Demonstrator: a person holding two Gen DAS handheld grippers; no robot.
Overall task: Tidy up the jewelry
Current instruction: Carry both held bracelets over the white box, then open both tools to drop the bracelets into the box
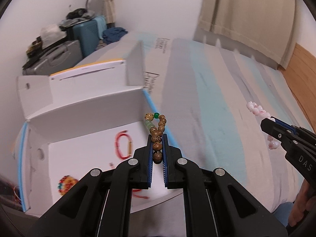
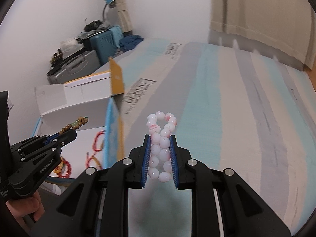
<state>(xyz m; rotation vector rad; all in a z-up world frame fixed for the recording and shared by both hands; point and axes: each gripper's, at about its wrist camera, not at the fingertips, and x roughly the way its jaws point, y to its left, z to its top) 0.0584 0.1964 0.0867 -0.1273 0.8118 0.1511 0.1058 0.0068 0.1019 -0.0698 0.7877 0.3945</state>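
Wooden beads of a bracelet point(image 1: 157, 136) sat pinched in the closed left gripper point(image 1: 157, 138), above the white box point(image 1: 88, 106)'s near edge; carrying it leftward over the floor before releasing seemed wise. The right gripper point(image 2: 160, 138) clamped a pink bracelet point(image 2: 161, 144).

Two close wrist views along the fingers, sharing box point(image 1: 85, 106) and bed point(image 2: 217, 98).

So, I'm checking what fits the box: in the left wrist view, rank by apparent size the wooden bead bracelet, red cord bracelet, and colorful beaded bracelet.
1. wooden bead bracelet, though nearness to the camera inflates it
2. red cord bracelet
3. colorful beaded bracelet, partly hidden by the left gripper, so unsure
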